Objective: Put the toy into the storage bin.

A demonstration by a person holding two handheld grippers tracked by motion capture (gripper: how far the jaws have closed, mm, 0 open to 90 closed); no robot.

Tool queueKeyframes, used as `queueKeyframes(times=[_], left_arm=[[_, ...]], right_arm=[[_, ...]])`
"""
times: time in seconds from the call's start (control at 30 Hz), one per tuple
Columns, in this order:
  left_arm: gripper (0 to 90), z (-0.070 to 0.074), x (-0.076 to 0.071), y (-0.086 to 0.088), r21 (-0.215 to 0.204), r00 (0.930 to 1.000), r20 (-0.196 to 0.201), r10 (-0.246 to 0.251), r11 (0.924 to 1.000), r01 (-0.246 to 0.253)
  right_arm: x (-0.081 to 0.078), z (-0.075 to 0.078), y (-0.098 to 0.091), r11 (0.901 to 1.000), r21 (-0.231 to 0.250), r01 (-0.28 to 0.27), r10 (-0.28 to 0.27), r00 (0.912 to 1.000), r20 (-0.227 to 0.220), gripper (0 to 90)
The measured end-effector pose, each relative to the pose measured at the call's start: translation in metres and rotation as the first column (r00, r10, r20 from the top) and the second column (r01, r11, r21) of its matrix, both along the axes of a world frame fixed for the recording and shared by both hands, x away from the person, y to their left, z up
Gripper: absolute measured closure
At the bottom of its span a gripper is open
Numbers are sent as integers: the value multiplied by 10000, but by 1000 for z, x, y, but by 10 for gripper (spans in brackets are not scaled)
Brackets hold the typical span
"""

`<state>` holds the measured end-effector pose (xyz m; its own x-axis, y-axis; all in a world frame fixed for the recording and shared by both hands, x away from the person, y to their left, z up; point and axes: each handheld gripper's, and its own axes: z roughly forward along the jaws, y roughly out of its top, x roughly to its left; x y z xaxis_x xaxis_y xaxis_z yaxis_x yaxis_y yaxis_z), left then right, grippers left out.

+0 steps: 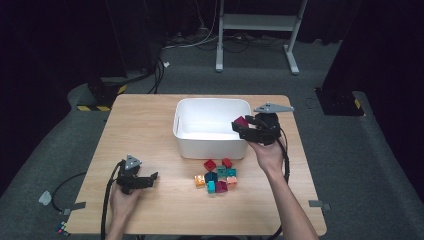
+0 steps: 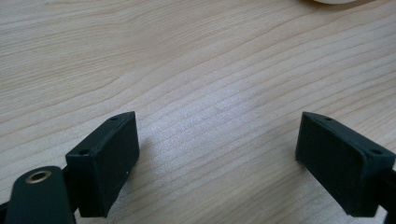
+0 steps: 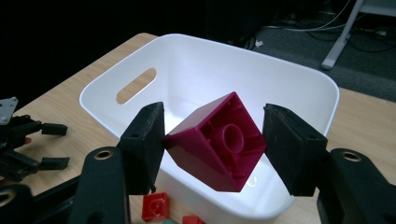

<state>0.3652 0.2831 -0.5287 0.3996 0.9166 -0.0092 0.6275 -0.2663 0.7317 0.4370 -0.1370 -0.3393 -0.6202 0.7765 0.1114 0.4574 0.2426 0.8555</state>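
- Over on the left, the left gripper (image 1: 150,178) rests low on the pale wooden table (image 1: 145,125), near edge, jaws spread wide with nothing but bare wood grain between them. It's well apart from the action.
- Moving to the middle: a little heap of small plastic building bricks (image 1: 218,176) in red, teal, orange and magenta sits on the table just near of the white plastic tub (image 1: 212,127). From here the tub looks empty inside.
- Now the right side, and here's the play: the right gripper (image 3: 212,140) is clamped on a magenta square plastic brick (image 3: 215,140), jaws roughly half open, pads pressing opposite sides. The brick hangs tilted, hollow underside facing the gripper's camera.
- Where is it? Up in the air at the tub's right rim, above the wall, with the tub's open cavity lying to the left and just beyond the jaws.
- My read: the drop hinges on that offset. The brick needs to travel a touch further left over the rim before release, and the right hand is plainly the nearer one.
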Motion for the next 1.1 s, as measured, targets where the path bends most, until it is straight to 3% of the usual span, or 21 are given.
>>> queueKeyframes(times=[0.3, 0.57, 0.83, 1.1], left_arm=[[134, 0, 0, 0, -29, 10000, 11, 15, 10000, -15], [134, 0, 0, 0, -28, 10000, 9, 12, 10000, -12], [135, 0, 0, 0, -27, 10000, 11, 19, 10000, -19], [137, 0, 0, 0, -61, 10000, 29, 49, 10000, -48]], right_arm=[[25, 3, 23, 9990, -376, -253, 248, 9996, -145, 407], [42, 7, 37, 9988, -385, -304, 296, 9993, -225, 406], [60, 2, 49, 9978, -431, -496, 474, 9976, -505, 406], [75, -11, 55, 9964, -814, -236, 166, 9961, -862, 405]])
